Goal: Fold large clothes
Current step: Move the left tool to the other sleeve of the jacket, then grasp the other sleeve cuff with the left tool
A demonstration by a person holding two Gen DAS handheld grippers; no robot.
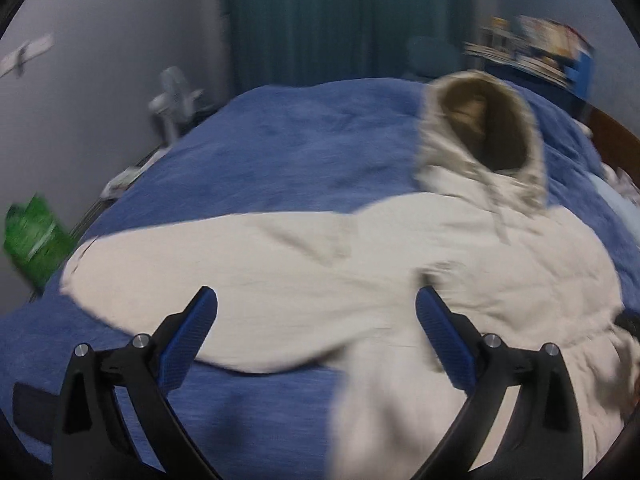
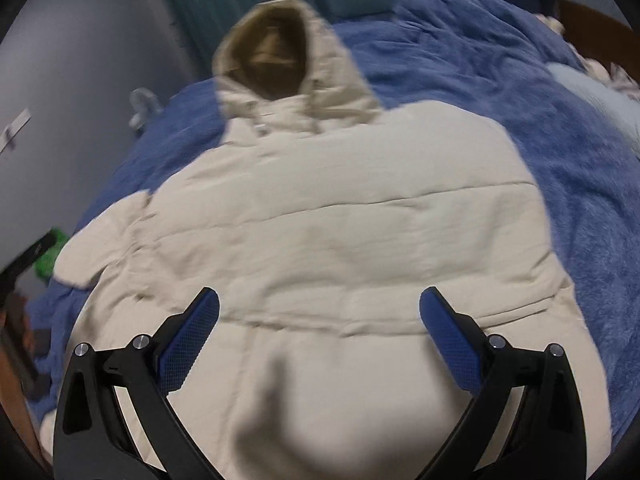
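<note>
Hovering over the bed (image 1: pixel 280 136), the left gripper (image 1: pixel 316 320) is gaping wide, empty, above the jacket's (image 1: pixel 280 264) spread sleeve; the right gripper (image 2: pixel 319 320) is likewise spreading empty over its torso; folding seems barely begun, next calling for pinching that sleeve inward

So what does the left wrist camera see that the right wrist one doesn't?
Only the left wrist view shows the jacket's sleeve stretched out flat to the side, the white fan and the cluttered shelf. Only the right wrist view shows the whole quilted jacket body spread flat. Both show the cream hooded jacket, its hood with the brown lining, the blue blanket, the green thing beside the bed, and an open, empty gripper: left gripper, right gripper.
</note>
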